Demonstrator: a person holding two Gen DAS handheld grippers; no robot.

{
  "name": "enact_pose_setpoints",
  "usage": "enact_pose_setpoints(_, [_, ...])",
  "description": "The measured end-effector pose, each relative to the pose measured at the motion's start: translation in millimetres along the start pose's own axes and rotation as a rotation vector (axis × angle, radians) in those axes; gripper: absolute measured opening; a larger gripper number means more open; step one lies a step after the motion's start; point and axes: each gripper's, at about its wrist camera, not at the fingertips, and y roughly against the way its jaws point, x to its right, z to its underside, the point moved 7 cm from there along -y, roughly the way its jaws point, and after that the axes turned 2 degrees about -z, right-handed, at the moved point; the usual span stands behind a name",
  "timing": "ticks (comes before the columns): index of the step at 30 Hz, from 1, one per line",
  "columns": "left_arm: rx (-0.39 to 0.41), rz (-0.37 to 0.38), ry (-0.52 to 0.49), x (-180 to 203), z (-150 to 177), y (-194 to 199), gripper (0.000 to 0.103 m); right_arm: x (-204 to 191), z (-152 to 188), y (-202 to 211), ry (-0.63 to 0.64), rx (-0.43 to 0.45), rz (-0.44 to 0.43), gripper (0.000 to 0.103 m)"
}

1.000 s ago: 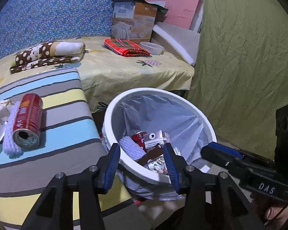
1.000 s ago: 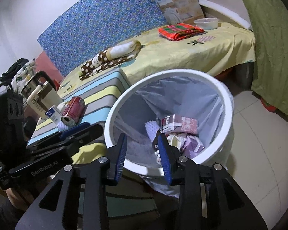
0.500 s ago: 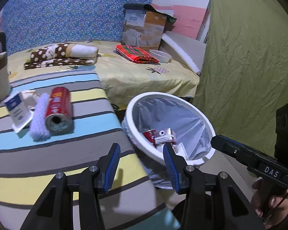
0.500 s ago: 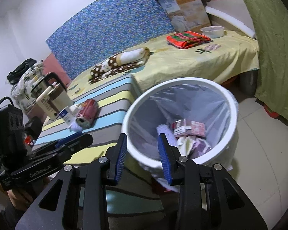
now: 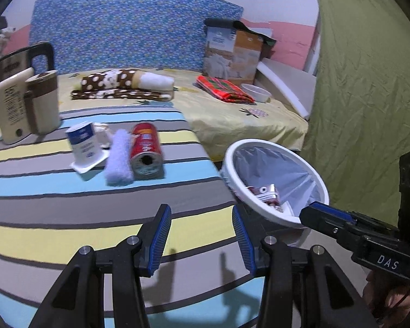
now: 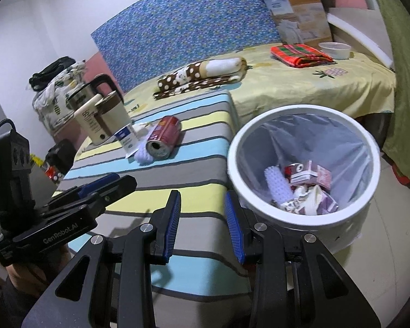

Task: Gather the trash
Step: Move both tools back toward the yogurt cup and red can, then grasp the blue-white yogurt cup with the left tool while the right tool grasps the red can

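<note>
- Left gripper [image 5: 201,236] sits low centre in its own view, blue pads parted with nothing between them, tilted down over the striped cloth [image 5: 68,216].
- Right gripper [image 6: 202,220] is likewise empty and ajar, its jaws framing the cloth edge beside the white bin [image 6: 303,222].
- Red can [image 5: 145,150] lies on its side upper-left of the left pads, long axis running away from the camera, open end facing us.
- Touching its left flank: a pale fuzzy roll [image 5: 119,157], then a white-and-blue carton [image 5: 85,146], slightly blurred, apparently tipped.
- Bin, right of frame, holds cartons and wrappers.
- A second ago both views hung over the bin; now they've swung left onto the table.
</note>
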Motion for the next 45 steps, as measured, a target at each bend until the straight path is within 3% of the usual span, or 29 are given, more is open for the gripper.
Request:
enact_pose_setpoints(8, [0.000, -0.066, 0.033, -27, 7, 10, 0.046, -15, 5, -12, 0.006, -0.026, -0.018, 0.037])
enact_pose_setpoints(12, [0.001, -0.098, 0.047, -38, 6, 11, 0.046, -24, 3, -17, 0.009, -0.029, -0.027, 0.048])
enact_pose_setpoints(29, [-0.012, -0.194, 0.112, -102, -5, 0, 0.046, -51, -11, -55, 0.059, -0.079, -0.020, 0.048])
enact_pose_setpoints(41, [-0.006, -0.200, 0.118, -139, -33, -24, 0.047, -64, -24, -89, 0.060, -0.099, -0.040, 0.048])
enact_pose_setpoints(45, [0.006, -0.194, 0.121, -149, -46, -34, 0.053, -66, -31, -100, 0.061, -0.099, -0.035, 0.061])
